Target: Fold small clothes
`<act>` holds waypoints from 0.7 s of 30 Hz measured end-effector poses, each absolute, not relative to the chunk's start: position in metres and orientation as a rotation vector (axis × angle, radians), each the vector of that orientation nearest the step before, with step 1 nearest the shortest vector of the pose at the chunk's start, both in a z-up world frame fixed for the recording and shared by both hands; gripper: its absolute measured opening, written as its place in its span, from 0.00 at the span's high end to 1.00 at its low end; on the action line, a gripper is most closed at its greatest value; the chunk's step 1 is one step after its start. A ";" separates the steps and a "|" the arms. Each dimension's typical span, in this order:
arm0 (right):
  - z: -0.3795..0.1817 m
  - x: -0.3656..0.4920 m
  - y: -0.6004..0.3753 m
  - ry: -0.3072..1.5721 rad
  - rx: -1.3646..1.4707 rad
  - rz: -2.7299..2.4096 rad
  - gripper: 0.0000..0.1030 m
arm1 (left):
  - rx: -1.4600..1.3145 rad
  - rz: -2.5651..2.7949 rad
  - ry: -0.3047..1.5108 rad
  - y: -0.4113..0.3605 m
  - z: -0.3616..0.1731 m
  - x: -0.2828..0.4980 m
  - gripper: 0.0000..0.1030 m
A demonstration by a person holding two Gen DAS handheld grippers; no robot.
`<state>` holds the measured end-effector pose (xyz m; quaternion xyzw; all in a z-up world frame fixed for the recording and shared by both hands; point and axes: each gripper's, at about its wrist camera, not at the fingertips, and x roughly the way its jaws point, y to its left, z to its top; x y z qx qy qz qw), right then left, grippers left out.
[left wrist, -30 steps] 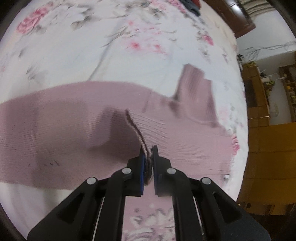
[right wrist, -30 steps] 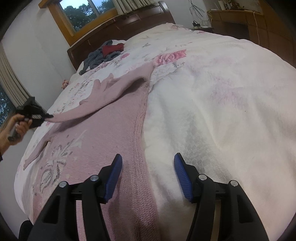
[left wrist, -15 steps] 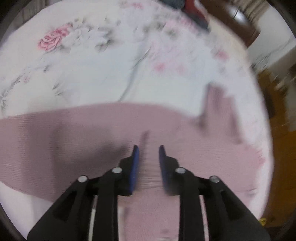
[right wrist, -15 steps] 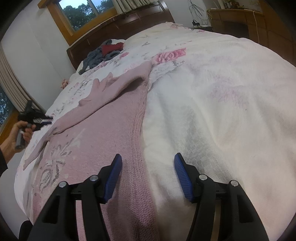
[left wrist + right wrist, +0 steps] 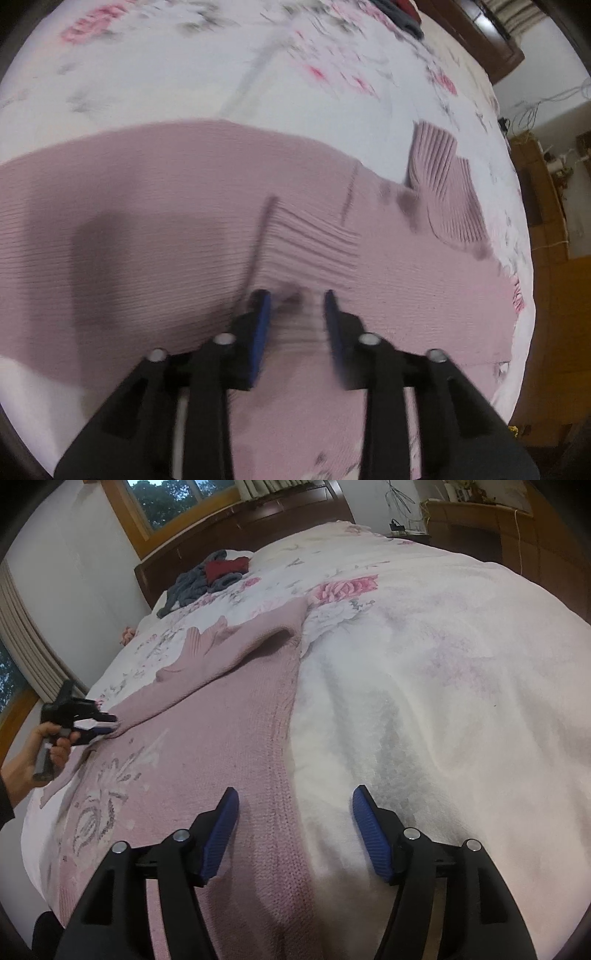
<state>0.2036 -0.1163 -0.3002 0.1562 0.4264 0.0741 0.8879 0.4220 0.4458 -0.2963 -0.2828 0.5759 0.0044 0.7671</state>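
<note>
Pink ribbed knit sweater (image 5: 207,738) lies flat near the left edge of the floral bed (image 5: 424,672), one sleeve laid across it. Both the left tool (image 5: 297,299) and right tool (image 5: 295,812) are spread, holding nothing. That loose sleeve may slip or bunch if the fabric is dragged.

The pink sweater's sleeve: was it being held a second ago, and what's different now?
Yes. The left tongs were clamped on the sleeve cuff; they have opened and let it go, so the sleeve now lies folded across the pink sweater. The right tongs stayed open over the sweater's side edge, and the dark clothes pile hasn't moved.
</note>
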 end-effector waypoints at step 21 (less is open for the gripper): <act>-0.254 0.190 -0.006 0.895 0.284 0.318 0.33 | -1.218 0.533 0.757 0.786 -0.259 0.126 0.18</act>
